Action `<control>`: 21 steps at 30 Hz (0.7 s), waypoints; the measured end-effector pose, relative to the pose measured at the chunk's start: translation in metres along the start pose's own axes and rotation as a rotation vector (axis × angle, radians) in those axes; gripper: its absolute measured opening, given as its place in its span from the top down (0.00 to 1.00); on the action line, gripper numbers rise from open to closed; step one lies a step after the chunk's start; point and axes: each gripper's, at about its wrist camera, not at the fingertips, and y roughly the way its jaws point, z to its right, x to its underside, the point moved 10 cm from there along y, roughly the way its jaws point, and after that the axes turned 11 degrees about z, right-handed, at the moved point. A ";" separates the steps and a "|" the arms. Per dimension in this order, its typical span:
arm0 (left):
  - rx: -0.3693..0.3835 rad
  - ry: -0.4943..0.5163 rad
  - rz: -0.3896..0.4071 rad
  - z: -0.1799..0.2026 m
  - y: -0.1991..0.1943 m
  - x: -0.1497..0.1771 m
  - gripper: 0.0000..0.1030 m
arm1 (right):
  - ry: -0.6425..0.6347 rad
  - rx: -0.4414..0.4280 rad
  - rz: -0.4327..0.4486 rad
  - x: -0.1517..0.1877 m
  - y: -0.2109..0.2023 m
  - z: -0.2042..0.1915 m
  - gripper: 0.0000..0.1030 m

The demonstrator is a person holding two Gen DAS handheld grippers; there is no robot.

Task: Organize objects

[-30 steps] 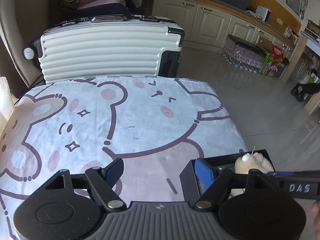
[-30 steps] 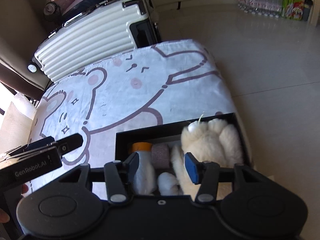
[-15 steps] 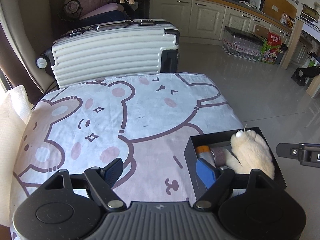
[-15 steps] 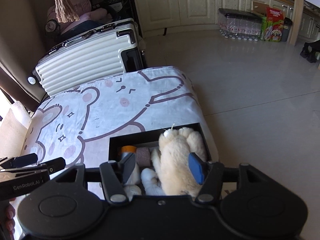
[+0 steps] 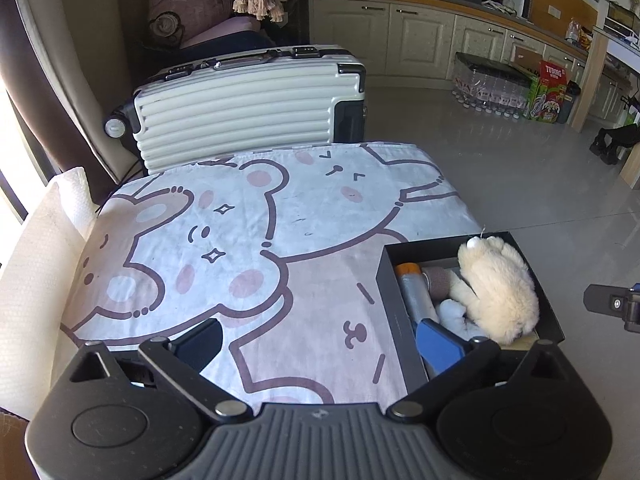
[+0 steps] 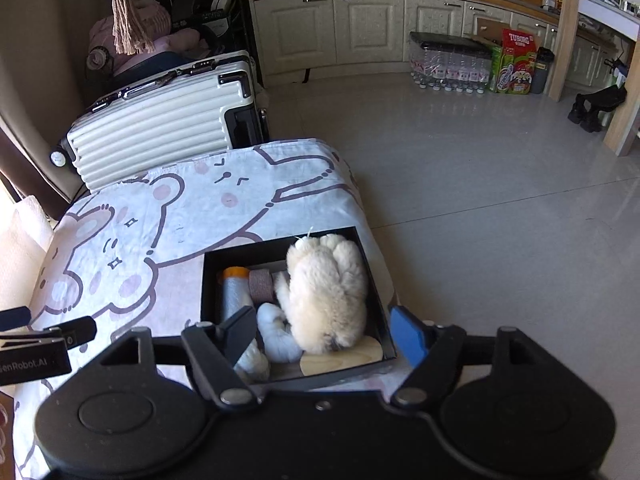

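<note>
Right wrist view: both the right claw [image 6: 324, 334] and left claw [image 5: 320, 340], just spreading, gape empty; keep them clear of the filled black box [image 6: 208, 280] at the worktop's [image 6: 192, 216] right edge.

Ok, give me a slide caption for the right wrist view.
Open right gripper above a black box packed with a cream plush toy on a bear-print cloth.
</note>
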 end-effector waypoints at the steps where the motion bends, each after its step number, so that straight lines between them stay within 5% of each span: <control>1: 0.002 0.000 0.000 0.000 -0.002 0.001 0.00 | -0.012 0.009 0.002 0.001 -0.002 0.000 0.22; 7: 0.003 -0.001 -0.011 0.003 -0.005 0.005 0.00 | -0.039 0.044 0.008 0.009 -0.009 0.009 0.04; 21: 0.014 0.003 -0.031 0.010 -0.006 0.010 0.00 | -0.018 0.083 -0.002 0.017 -0.014 0.027 0.00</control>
